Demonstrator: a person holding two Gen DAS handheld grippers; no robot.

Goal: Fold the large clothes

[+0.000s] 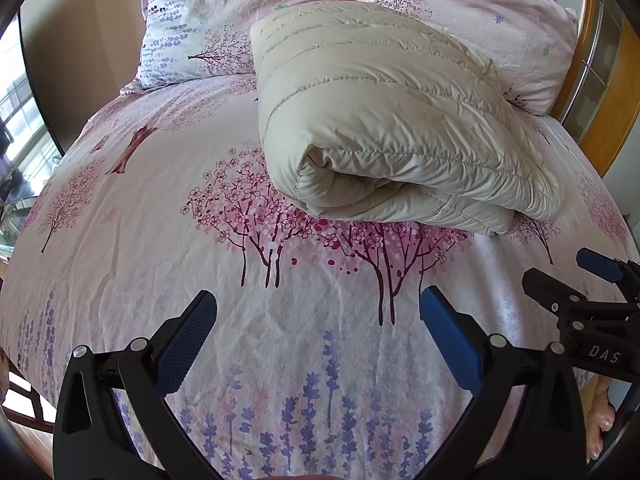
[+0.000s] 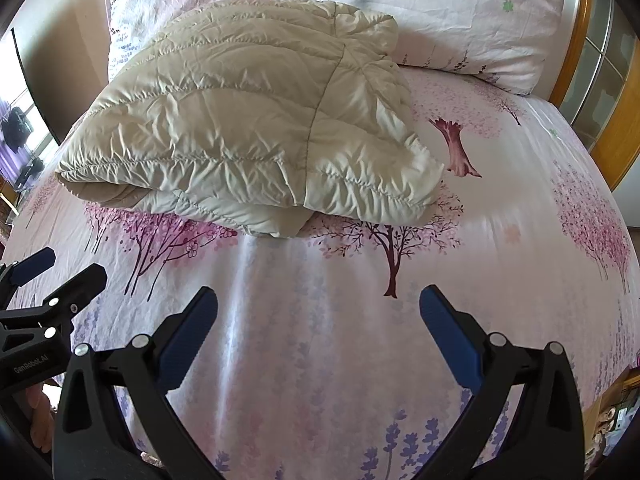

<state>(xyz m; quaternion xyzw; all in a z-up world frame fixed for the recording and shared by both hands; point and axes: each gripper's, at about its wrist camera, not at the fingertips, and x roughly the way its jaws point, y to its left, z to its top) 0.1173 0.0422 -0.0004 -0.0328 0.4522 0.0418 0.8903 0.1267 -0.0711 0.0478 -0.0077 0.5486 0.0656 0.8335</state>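
A cream quilted puffer jacket (image 1: 384, 120) lies folded into a thick bundle on the bed, its far end near the pillows. It also shows in the right wrist view (image 2: 248, 120). My left gripper (image 1: 318, 308) is open and empty, hovering over the sheet in front of the bundle. My right gripper (image 2: 318, 308) is open and empty too, a little short of the bundle. Each gripper shows at the edge of the other's view: the right gripper (image 1: 576, 272) on the right, the left gripper (image 2: 60, 268) on the left.
The bed (image 1: 120, 260) has a pink sheet printed with trees and lavender. Two matching pillows (image 1: 224, 20) (image 2: 460, 20) lie at the head. A wooden headboard (image 2: 616, 128) runs along the right. A window (image 1: 24, 120) is at the left.
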